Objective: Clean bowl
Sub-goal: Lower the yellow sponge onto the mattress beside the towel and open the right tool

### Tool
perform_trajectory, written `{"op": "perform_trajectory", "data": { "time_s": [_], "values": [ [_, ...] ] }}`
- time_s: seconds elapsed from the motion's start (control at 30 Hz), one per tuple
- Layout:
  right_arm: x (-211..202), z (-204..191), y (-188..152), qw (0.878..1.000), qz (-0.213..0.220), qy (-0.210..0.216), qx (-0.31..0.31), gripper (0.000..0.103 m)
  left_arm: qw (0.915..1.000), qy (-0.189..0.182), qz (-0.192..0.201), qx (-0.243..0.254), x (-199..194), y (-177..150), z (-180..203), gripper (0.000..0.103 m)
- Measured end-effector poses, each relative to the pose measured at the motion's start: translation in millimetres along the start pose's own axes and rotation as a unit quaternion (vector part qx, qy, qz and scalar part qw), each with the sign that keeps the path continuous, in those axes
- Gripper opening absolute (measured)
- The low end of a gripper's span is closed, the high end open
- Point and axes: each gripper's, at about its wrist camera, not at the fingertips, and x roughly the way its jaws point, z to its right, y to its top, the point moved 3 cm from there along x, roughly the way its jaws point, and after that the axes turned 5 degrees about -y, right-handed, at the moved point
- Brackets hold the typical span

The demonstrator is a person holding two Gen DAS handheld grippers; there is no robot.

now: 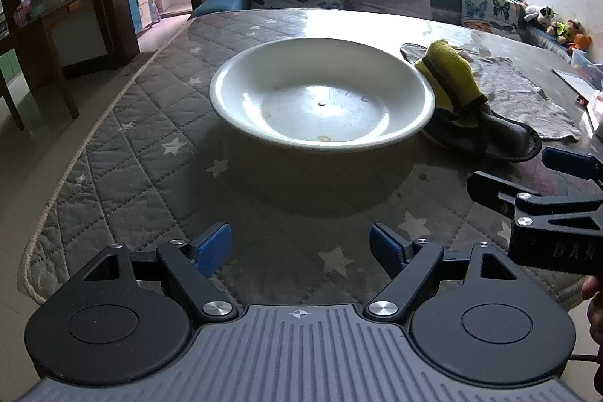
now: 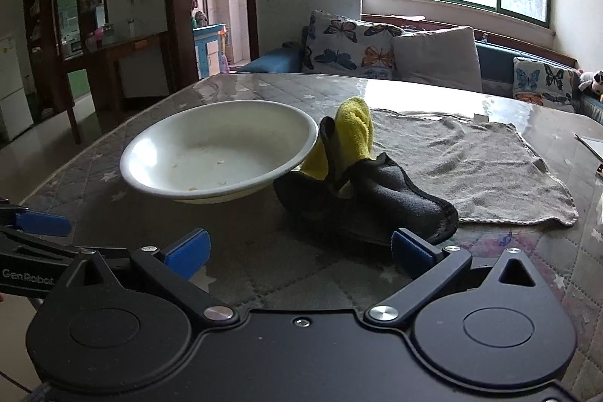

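Two grippers hang over the table [image 1: 124, 123] with nothing in either, so the cleaning has not begun; this looks like the reach before the first grasp. The left gripper [image 1: 300, 249] has its jaws spread wide and bare, and the bowl [image 1: 320, 93] sits straight ahead of them, well beyond the pads, upright with a few crumbs and specks on its floor. The right gripper [image 2: 299, 247] is likewise released, its blue pads apart with only tabletop between them. Just ahead of its jaws, nearer the right pad, lies the cloth [image 2: 361, 183], a crumpled yellow-and-dark rag leaning against the bowl's rim, with a grey towel [image 2: 467, 168] spread flat beyond it.

By my reading, the next move belongs to the right gripper: go forward, straddle a raised fold of the cloth and close on it. The left could steady the bowl's near rim, since a light bowl may skid on this glossy top when wiped.
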Motion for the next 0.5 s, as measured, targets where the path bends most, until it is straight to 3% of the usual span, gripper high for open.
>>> {"op": "perform_trajectory", "data": {
  "time_s": [0.5],
  "values": [
    [-9.3,-0.8,-13.0,1.000,-0.009,-0.004,0.000,0.103,0.9999,-0.004,-0.008,-0.008,2.3,-9.3,9.5,0.084]
  ]
}}
